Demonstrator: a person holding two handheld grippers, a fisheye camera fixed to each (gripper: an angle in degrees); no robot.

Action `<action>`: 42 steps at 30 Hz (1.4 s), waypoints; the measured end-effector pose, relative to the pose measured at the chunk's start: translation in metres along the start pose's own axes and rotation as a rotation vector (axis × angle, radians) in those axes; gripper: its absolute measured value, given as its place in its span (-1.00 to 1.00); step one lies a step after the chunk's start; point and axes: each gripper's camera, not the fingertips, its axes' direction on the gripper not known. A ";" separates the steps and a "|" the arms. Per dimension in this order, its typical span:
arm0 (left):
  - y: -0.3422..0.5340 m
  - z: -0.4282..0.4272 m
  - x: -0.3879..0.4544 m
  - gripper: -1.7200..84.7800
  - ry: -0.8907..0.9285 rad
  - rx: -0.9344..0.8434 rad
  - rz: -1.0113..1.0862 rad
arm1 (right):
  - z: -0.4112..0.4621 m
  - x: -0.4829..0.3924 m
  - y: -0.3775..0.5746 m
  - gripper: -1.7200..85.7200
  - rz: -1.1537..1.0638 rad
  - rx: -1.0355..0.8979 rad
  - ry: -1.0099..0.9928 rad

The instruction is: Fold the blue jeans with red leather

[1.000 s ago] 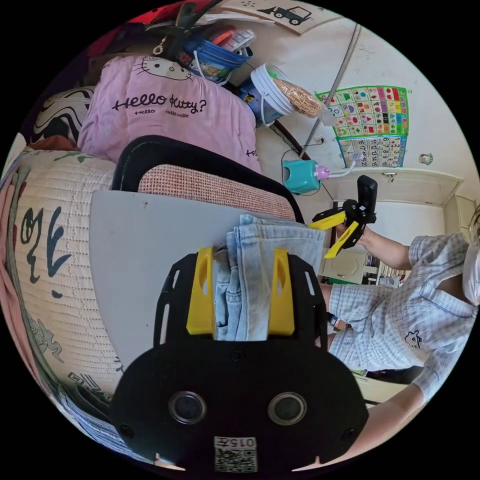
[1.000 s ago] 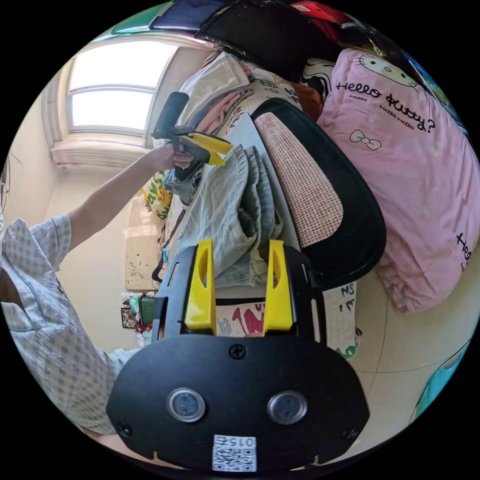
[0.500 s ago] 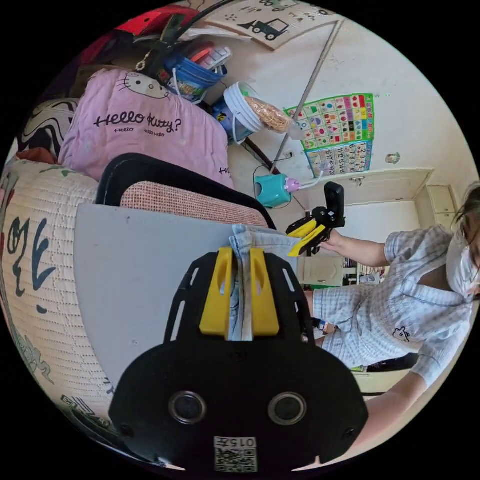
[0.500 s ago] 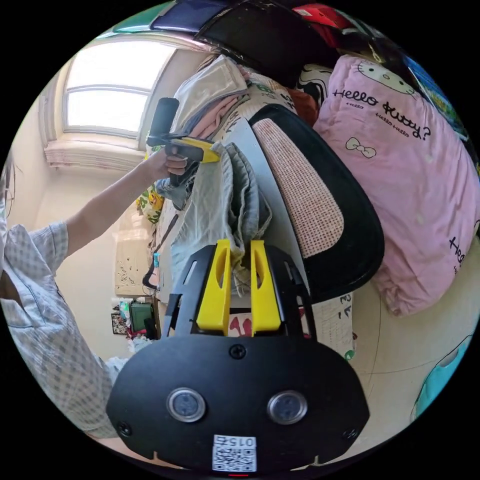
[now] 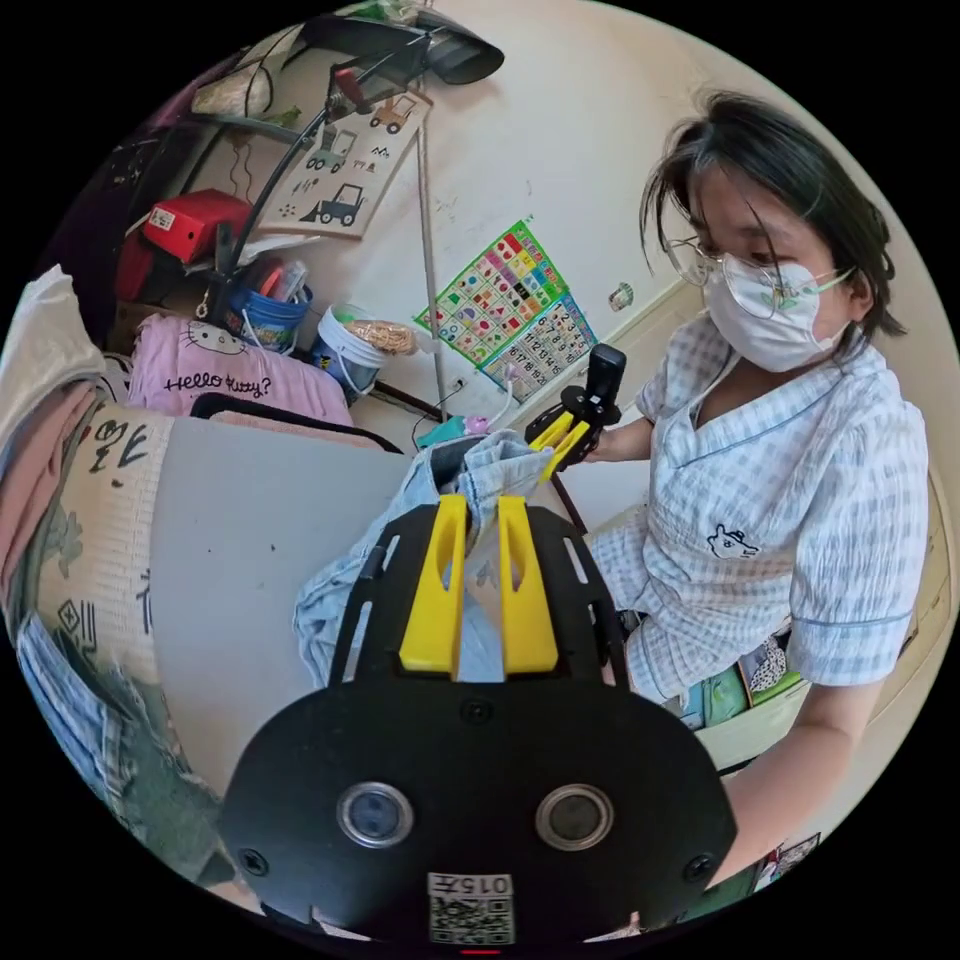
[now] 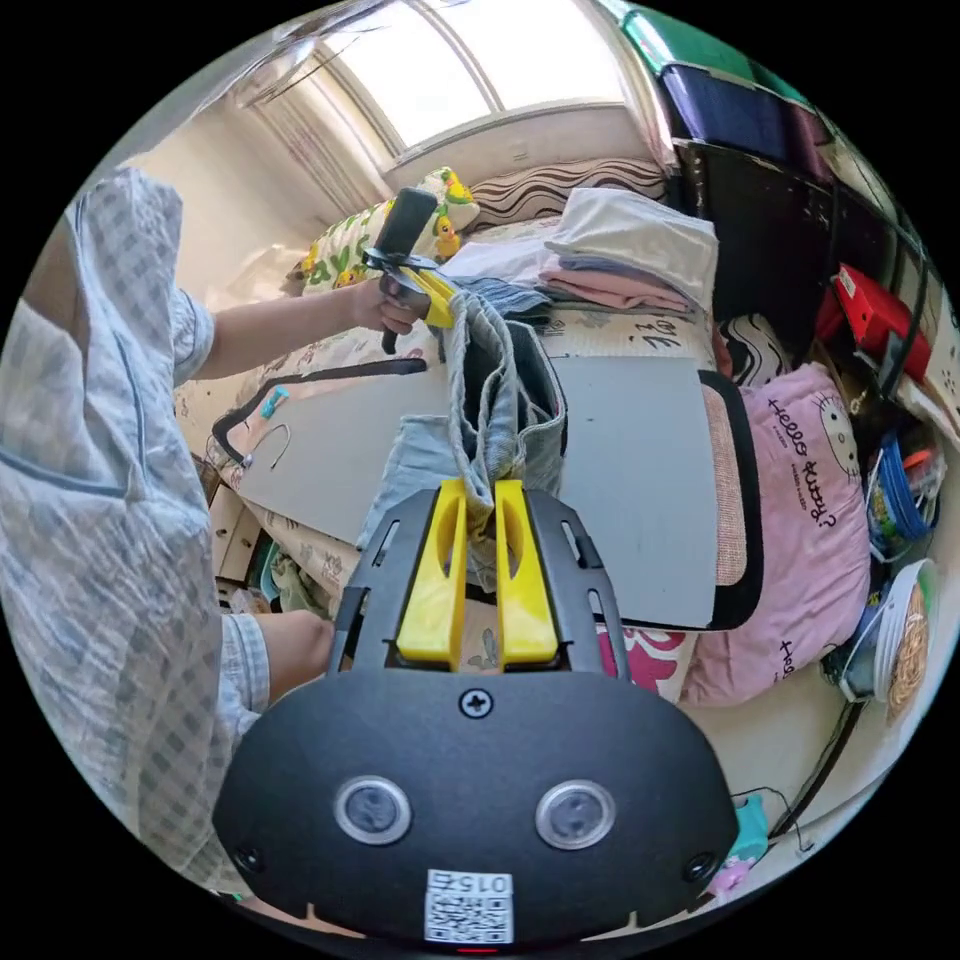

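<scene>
A grey board lies across a chair with a black-rimmed woven seat. Beside the board's far edge sits a pink printed cushion, with a white bucket and a blue tub just past it. Folded laundry is stacked beyond the board, and a colourful chart hangs on the wall above it.
</scene>
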 end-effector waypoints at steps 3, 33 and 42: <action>0.069 -0.009 -0.008 -0.84 -0.006 -0.006 -0.069 | 0.055 -0.026 -0.013 -0.84 -0.065 -0.055 -0.032; 0.423 0.132 -0.087 -0.73 -0.443 0.399 -1.174 | 0.430 0.013 -0.137 -0.74 -0.158 -0.545 0.120; 0.378 0.135 -0.086 -0.82 -0.630 0.202 -1.036 | 0.399 0.051 -0.173 -0.92 -0.109 -0.369 -0.140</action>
